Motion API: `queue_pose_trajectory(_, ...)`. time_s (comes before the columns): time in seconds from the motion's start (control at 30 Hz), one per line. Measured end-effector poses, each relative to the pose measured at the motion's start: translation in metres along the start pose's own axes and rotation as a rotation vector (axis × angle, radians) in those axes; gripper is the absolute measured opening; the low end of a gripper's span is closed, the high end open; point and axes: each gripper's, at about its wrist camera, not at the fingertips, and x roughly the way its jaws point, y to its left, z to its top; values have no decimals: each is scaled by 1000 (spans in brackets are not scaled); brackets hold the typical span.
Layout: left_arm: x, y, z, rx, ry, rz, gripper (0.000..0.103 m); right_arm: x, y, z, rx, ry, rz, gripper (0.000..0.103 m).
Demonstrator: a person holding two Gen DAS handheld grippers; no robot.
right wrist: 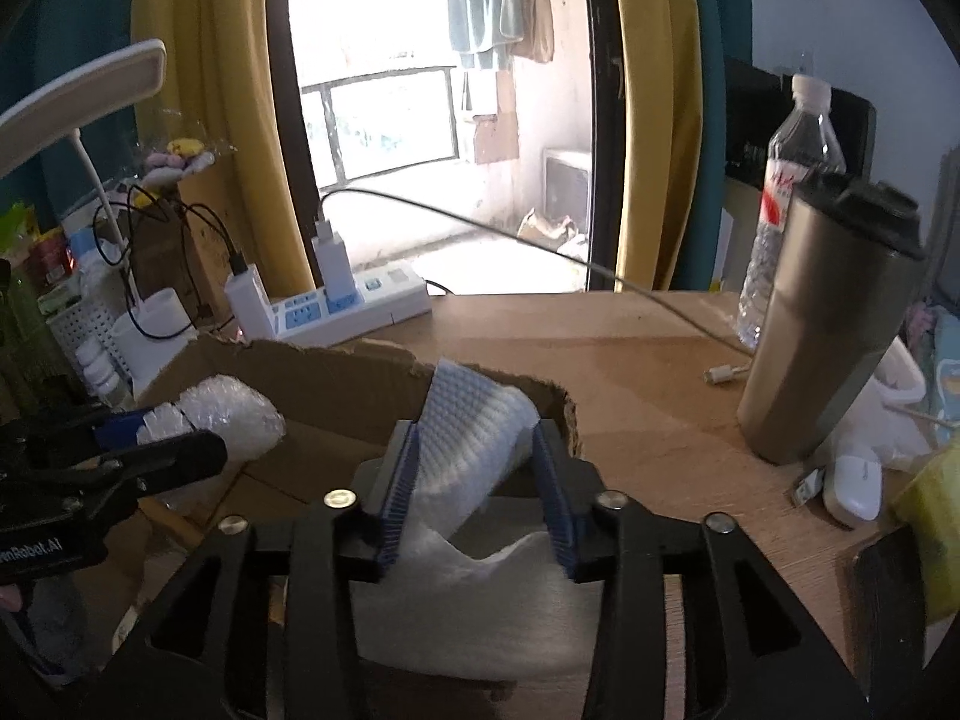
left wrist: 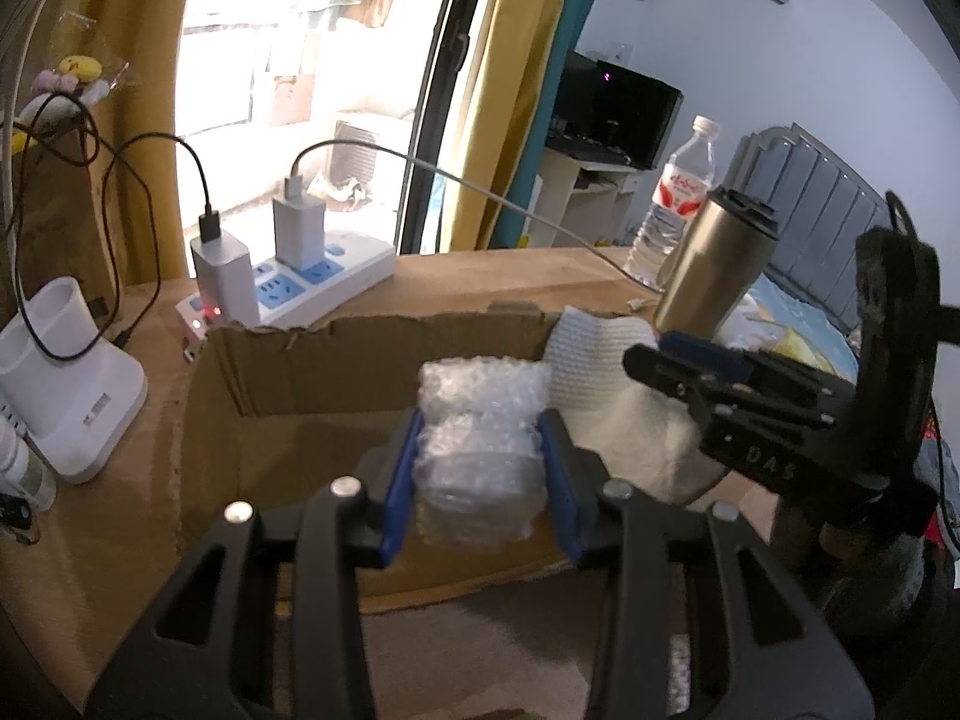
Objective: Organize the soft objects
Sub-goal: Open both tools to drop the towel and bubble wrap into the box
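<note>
Blue-padded fingers (left wrist: 401,483) of the left gripper (left wrist: 480,474) are clamped on a wad of clear bubble wrap (left wrist: 480,420), holding it up over the open cardboard box (left wrist: 300,384) on the wooden tabletop (left wrist: 468,279). Over on the right, the right gripper (right wrist: 474,480) has its own fingers (right wrist: 401,480) pinched on a white waffle-textured cloth (right wrist: 474,420); the cloth's top pokes up past the box's torn back edge and the rest droops down beneath the gripper. From the left wrist view, that same cloth (left wrist: 606,384) sits just beside the bubble wrap, at the box's right end, with the right gripper (left wrist: 678,369) reaching in from the side. From the right wrist view, the bubble wrap (right wrist: 228,414) hangs at the box's left side in the left gripper (right wrist: 144,438). Behind the box sits a white power strip (left wrist: 324,282) with chargers plugged in. A steel tumbler (right wrist: 828,324) and a water bottle (right wrist: 792,180) stand to the right.
</note>
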Motion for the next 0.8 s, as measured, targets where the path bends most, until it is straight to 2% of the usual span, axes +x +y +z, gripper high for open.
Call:
queue_pose_trajectory(0.1, -8, -4, 1, 11, -15, -3, 53, -11, -2, 3, 3, -19, -9, 46)
queue_pose_trajectory(0.8, -87, -23, -7, 43, -126, 7, 54, -93, 13, -2, -10, -107, -46, 50)
